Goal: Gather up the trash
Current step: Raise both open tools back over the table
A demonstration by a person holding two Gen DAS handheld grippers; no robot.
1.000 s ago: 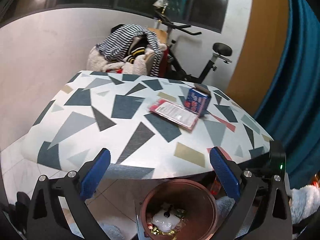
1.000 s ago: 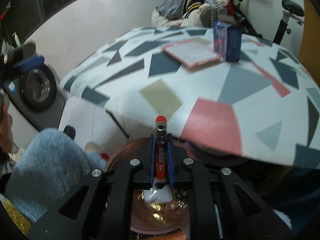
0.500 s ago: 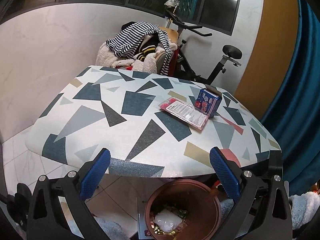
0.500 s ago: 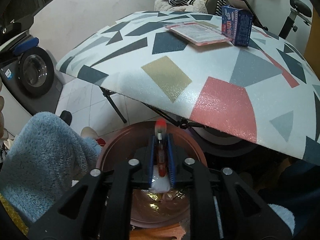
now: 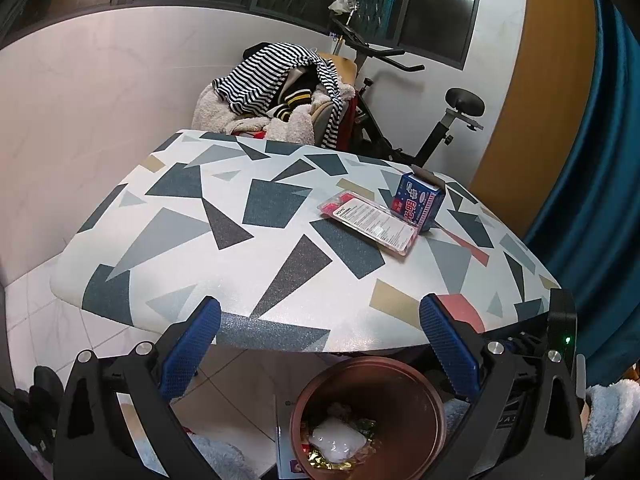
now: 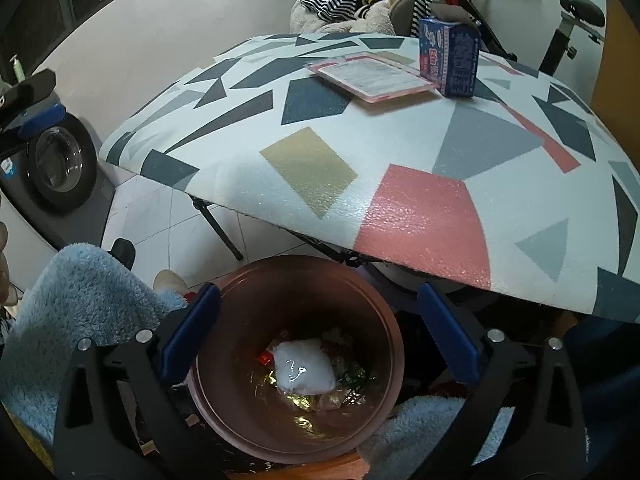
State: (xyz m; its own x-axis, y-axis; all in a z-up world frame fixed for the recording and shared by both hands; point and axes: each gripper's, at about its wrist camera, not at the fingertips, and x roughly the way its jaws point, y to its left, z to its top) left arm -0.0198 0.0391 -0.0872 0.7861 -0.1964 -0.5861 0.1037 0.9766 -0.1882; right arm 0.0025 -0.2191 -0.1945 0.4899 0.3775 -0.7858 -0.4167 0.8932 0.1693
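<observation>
Patterned surface carries a flat pink packet touching a blue box. Left tongs spread, empty. Right tongs, just opened, stand empty above the brown bin holding trash.
</observation>
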